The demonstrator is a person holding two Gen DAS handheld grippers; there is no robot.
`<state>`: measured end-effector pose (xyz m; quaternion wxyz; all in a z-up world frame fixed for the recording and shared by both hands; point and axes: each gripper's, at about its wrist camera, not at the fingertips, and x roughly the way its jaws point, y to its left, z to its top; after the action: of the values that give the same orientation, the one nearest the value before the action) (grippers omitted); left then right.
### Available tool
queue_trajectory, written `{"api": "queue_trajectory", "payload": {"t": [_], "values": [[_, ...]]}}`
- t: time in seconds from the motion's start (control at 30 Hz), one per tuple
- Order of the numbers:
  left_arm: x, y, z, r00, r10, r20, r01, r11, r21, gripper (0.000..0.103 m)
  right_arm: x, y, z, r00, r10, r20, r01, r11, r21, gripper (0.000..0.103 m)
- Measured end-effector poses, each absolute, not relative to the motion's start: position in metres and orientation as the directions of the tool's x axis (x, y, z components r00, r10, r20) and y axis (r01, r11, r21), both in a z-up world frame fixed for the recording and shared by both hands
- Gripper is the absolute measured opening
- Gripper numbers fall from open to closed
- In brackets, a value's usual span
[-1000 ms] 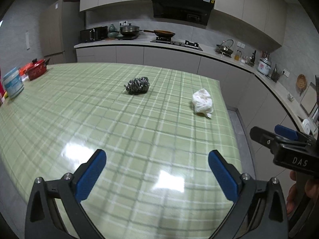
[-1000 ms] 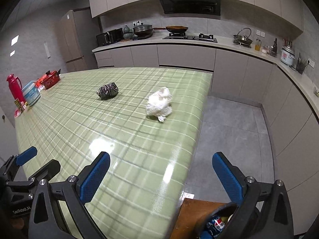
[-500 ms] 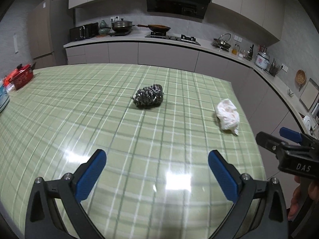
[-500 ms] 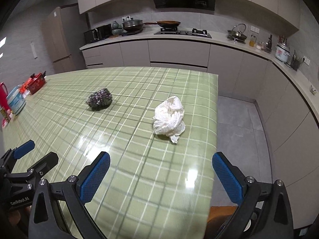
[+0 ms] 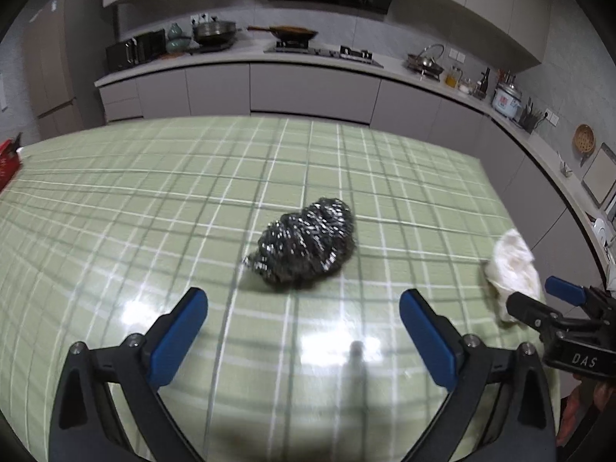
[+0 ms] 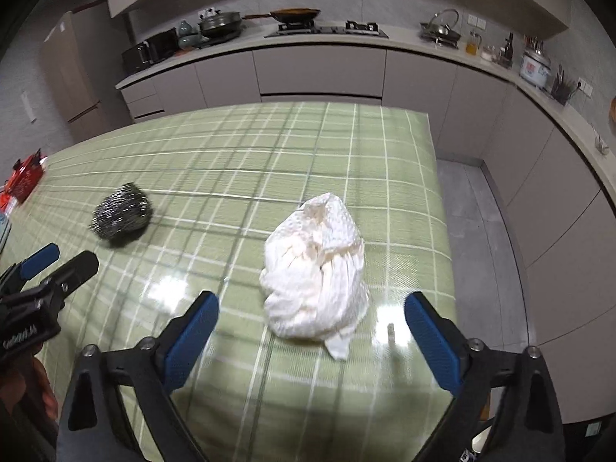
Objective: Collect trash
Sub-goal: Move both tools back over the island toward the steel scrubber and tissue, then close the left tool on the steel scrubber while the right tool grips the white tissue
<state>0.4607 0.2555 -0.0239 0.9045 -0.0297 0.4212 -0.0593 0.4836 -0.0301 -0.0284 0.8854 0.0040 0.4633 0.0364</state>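
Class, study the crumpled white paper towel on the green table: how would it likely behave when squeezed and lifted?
The crumpled paper towel looks loosely wadded, so it would probably compress between the open right tongs. It seems light for its bulk. A loose corner at its near edge may dangle when lifted.

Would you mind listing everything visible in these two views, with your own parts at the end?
steel wool ball: one, silver-grey, mid-table, ahead of the left gripper.
crumpled paper towel: one, white, near the table's right edge, ahead of the right gripper.
table: one, green plaid cloth.
red container: one, red, far left table edge.
wok: one, dark, on the stove at the back counter.
rice cooker: one, white, right counter.
left gripper: blue-padded jaws open, empty.
right gripper: blue-padded jaws open, empty.
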Motion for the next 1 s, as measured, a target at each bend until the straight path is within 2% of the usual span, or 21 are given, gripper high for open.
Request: {"api": "queue_trajectory", "payload": {"t": [0.1,0.23,0.37,0.47,0.57,1.0], "values": [[0.472,0.256,-0.032,0.622,-0.150,-0.768,0.080,0.989,-0.128,0.096,0.491,-0.031,-0.036,0.558,0.058,-0.828,-0.051,0.998,0.035,0.088],[0.483,0.253,-0.039,0.611,-0.176,-0.772,0.085,0.984,-0.157,0.091,0.495,-0.033,-0.042,0.548,0.058,-0.834,-0.043,0.998,0.041,0.069],[0.488,0.245,-0.039,0.612,-0.173,-0.772,0.094,0.985,-0.146,0.082,0.495,-0.034,-0.043,0.553,0.057,-0.831,-0.044,0.998,0.039,0.060],[0.491,0.243,-0.038,0.617,-0.170,-0.768,0.095,0.985,-0.141,0.065,0.494,-0.035,-0.044,0.555,0.062,-0.829,-0.048,0.998,0.043,0.050],[0.492,0.247,-0.037,0.618,-0.198,-0.761,0.101,0.980,-0.173,0.056,0.494,-0.038,-0.045,0.558,0.072,-0.827,-0.050,0.997,0.053,0.043],[0.446,0.244,-0.016,0.667,-0.195,-0.719,0.130,0.981,-0.145,0.056,0.476,-0.032,-0.028,0.585,0.107,-0.804,-0.069,0.994,0.081,0.039]]}}
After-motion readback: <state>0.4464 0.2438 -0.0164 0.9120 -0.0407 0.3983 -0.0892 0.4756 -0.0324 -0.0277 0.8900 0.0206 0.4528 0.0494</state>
